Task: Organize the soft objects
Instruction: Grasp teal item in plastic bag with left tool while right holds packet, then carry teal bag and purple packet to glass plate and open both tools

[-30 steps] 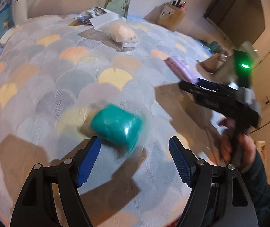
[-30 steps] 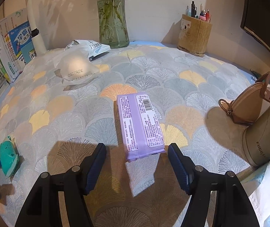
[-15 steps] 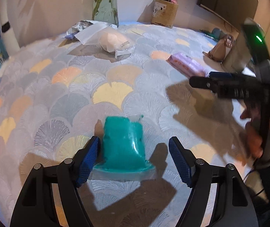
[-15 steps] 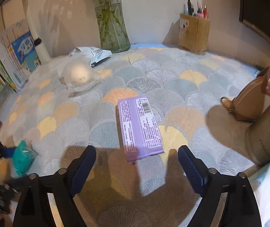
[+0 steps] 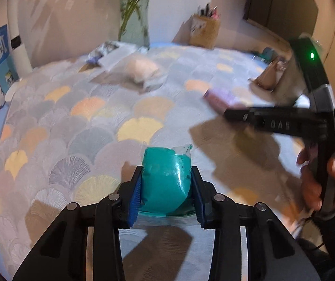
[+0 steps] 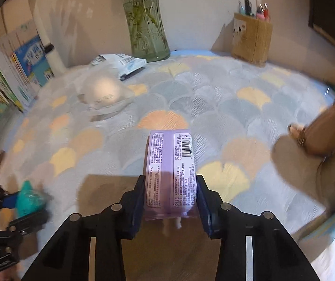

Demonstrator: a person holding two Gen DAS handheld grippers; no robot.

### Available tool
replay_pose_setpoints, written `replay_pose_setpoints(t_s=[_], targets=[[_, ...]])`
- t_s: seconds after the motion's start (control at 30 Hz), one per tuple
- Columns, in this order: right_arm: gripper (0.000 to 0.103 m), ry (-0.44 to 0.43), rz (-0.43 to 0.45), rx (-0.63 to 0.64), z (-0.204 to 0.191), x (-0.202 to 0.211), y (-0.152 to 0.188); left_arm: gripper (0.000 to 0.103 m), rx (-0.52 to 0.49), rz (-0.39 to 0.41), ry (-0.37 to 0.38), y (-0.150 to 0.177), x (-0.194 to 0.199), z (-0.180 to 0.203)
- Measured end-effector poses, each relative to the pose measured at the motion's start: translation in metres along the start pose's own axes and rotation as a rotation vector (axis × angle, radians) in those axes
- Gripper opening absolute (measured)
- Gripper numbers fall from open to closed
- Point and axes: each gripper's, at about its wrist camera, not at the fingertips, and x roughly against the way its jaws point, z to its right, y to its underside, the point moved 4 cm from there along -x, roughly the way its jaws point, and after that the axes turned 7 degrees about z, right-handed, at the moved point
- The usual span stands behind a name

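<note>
Jaws of both grippers are closing, each with a soft item between its blue pads. Left gripper: the pads press the sides of a teal bagged lump, which bulges above them and lies on the scallop-patterned cloth. Beyond it, a white bagged pad sits near the far edge, in front of a glass vase. Right gripper: the pads meet the long sides of a purple tissue pack, label side up, its far end pointing toward the vase. Far right in this view, a tan purse; behind it, at the wall, a pen holder.
</note>
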Motion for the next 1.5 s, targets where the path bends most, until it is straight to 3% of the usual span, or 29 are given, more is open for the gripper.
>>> replay_pose_setpoints(t_s=[0.1,0.17,0.4,0.57,0.77,1.03,1.27,1.5], targets=[[0.039,-0.137,0.000,-0.116,0.002,0.018,0.010,0.035,-0.017,0.030,0.005,-0.007,0.011,0.013],[0.039,-0.176,0.002,-0.160,0.002,0.029,0.014,0.035,-0.023,0.050,0.020,-0.011,0.019,0.020],[0.039,-0.248,0.104,-0.232,0.011,0.089,0.014,0.035,-0.067,0.113,0.047,-0.028,0.043,0.057],[0.039,-0.241,0.198,-0.256,0.027,0.137,0.010,0.035,-0.103,0.157,0.079,-0.047,0.057,0.087],[0.039,-0.157,0.319,-0.327,0.077,0.204,0.016,0.035,-0.186,0.209,0.173,-0.082,0.067,0.156],[0.039,0.124,0.463,-0.415,0.174,0.284,0.029,0.035,-0.312,0.227,0.321,-0.126,0.052,0.279],[0.039,0.257,0.478,-0.528,0.271,0.307,0.030,0.035,-0.333,0.183,0.420,-0.154,0.000,0.357],[0.039,0.330,0.439,-0.615,0.350,0.288,0.010,0.035,-0.377,0.151,0.411,-0.165,-0.066,0.414]])
